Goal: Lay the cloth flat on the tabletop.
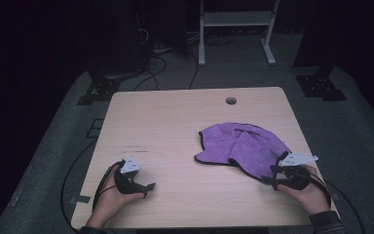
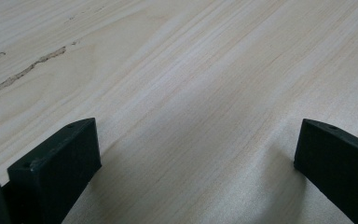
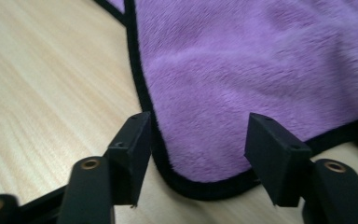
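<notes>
A purple cloth with a black hem lies crumpled on the right half of the wooden table. My right gripper rests at the cloth's near right corner. In the right gripper view that gripper is open, its jaws straddling the rounded corner of the cloth with the hem between them. My left gripper sits on bare wood at the near left, far from the cloth. In the left gripper view it is open wide with nothing but table between its jaws.
A round cable hole is near the table's far edge. A dark scratch marks the wood ahead of the left gripper. Beyond the table stand a white frame, stand bases and floor cables.
</notes>
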A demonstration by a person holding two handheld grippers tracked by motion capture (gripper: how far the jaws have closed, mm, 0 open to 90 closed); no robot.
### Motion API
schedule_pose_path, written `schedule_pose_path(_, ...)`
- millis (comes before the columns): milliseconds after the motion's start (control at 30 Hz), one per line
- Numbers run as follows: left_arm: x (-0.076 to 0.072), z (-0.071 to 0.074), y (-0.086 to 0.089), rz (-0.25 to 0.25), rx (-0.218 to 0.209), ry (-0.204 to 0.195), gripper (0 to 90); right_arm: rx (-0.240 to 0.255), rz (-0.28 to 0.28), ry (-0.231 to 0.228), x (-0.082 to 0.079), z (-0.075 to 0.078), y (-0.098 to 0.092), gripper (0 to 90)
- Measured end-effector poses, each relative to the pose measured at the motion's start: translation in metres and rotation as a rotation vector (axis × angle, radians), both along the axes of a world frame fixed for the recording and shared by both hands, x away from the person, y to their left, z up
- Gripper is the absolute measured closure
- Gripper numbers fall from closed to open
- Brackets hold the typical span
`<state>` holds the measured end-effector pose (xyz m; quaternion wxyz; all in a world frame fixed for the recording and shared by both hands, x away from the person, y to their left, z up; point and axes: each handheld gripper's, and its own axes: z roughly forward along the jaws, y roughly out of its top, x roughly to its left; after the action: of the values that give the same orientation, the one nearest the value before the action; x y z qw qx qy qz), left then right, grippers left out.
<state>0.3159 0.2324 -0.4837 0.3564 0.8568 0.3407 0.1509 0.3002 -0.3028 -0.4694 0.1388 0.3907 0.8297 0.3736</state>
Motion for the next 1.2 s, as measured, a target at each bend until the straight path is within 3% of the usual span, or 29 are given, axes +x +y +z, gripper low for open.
schedule_pose_path(67,0.0,0.0,0.0,0.0,0.0,0.0,0.0,-0.003,0.002,0.004,0.0,-0.002,0.001,37.9)
schedule_pose_path(133,0.0,0.0,0.0,0.0,0.0,0.0,0.0,-0.038,0.015,-0.001,0.001,-0.005,0.005,36.7)
schedule_pose_path(267,0.0,0.0,0.0,0.001,0.0,0.0,0.0,-0.072,0.023,-0.005,0.001,-0.007,0.007,40.6)
schedule_pose_path(367,0.0,0.0,0.0,0.013,-0.006,-0.004,0.8,-0.083,0.017,-0.008,0.002,-0.006,0.006,52.8)
schedule_pose_path(400,0.0,0.0,0.0,0.013,-0.006,-0.004,2.4,-0.083,0.017,-0.008,0.002,-0.006,0.006,52.8)
schedule_pose_path(433,-0.001,0.001,0.0,0.014,-0.01,-0.007,4.3,-0.084,0.01,-0.01,0.002,-0.005,0.005,63.3)
schedule_pose_path(500,0.0,0.004,-0.001,0.007,-0.009,0.004,8.7,-0.087,0.0,-0.011,0.003,-0.005,0.004,72.6)
schedule_pose_path(533,0.0,0.004,-0.001,0.007,-0.009,0.004,13.6,-0.087,0.0,-0.011,0.003,-0.005,0.004,72.6)
schedule_pose_path(567,0.0,0.006,-0.004,-0.008,-0.031,0.013,14.7,-0.091,-0.009,-0.007,0.004,-0.004,0.003,80.3)
schedule_pose_path(833,0.006,0.02,-0.027,-0.076,-0.084,-0.033,17.6,-0.098,-0.005,0.001,0.005,-0.003,0.005,82.4)
schedule_pose_path(1000,0.018,0.029,-0.056,-0.135,-0.116,-0.046,21.2,-0.098,-0.004,0.003,0.005,-0.003,0.005,82.2)
schedule_pose_path(1200,0.036,0.03,-0.09,-0.189,-0.104,-0.034,24.7,-0.1,-0.002,0.006,0.005,-0.003,0.005,82.1)
